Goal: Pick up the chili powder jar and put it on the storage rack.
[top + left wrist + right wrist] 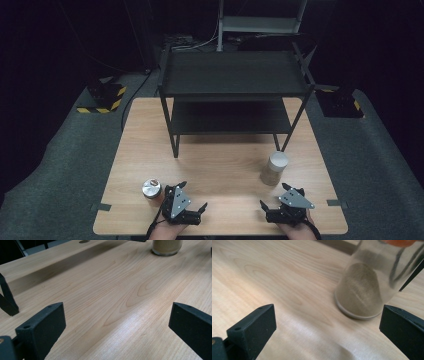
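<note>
Pale wood tabletop: light grain, bare through the middle; black two-tier metal shelf rack stands at the far half.
Jar: clear glass jar with a pale lid, part-filled with tan powder, upright on the table, near the rack's front right leg, just ahead of the right gripper.
Can: small silver metal can, upright, just left of the left gripper, apart from it.
Right gripper: jaws spread wide, nothing between them; low over the near edge. In its own view the jar sits ahead and off toward the right jaw, not centred.
Left gripper: jaws wide apart, nothing held; in its own view bare table lies ahead and the jar stands far off at the top edge.
Step in hand (judgement): right gripper reaching for the jar; grasp not yet begun.
Doing it well: swing the right gripper until the jar sits midway between the jaws, then advance level with the table.
Grip height: take the glass wall below the lid, around mid-body, so the jar does not tip.
Closing: shut slowly and squarely; glass is smooth, a skewed pinch may squirt it sideways.
Risk: the right jaw nudging the jar on approach and toppling it toward the rack leg.
Left gripper's part: hold off from the can until the jar is secure.
</note>
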Motion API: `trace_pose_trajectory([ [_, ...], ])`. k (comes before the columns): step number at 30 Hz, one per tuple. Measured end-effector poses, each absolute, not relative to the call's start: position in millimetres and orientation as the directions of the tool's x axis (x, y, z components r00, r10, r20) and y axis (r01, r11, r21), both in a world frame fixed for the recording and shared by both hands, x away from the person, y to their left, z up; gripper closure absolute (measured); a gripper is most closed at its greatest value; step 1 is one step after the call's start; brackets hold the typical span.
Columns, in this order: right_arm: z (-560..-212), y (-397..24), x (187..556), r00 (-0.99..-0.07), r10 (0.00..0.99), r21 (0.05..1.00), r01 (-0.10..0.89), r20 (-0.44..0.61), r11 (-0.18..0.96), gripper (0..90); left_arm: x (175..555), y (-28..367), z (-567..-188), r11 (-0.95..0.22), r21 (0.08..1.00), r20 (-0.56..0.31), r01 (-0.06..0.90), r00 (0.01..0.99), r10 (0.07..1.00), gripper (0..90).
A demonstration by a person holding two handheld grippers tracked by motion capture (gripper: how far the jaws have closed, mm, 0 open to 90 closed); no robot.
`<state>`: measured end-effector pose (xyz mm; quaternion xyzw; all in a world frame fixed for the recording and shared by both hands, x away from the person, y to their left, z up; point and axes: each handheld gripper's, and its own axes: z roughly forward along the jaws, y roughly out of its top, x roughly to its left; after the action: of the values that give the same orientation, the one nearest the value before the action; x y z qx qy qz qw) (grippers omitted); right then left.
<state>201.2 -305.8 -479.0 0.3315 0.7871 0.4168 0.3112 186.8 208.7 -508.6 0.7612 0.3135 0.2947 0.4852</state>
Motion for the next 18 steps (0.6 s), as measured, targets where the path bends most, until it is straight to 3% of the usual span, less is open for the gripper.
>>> trace_pose_trajectory([
  [7, -480.8, -314.0, 201.2, -0.567, 0.809, 0.885, 0.284, -0.155, 0.368, 0.0, 187.1, 208.6, -508.1, -0.333, 0.923, 0.144, 0.194, 0.627, 0.765, 1.0],
  [18, -481.2, -310.4, 198.1, -0.568, 0.799, 0.876, 0.262, -0.199, 0.405, 0.0, 184.7, 214.0, -510.3, -0.310, 0.931, 0.123, 0.193, 0.635, 0.763, 0.8],
])
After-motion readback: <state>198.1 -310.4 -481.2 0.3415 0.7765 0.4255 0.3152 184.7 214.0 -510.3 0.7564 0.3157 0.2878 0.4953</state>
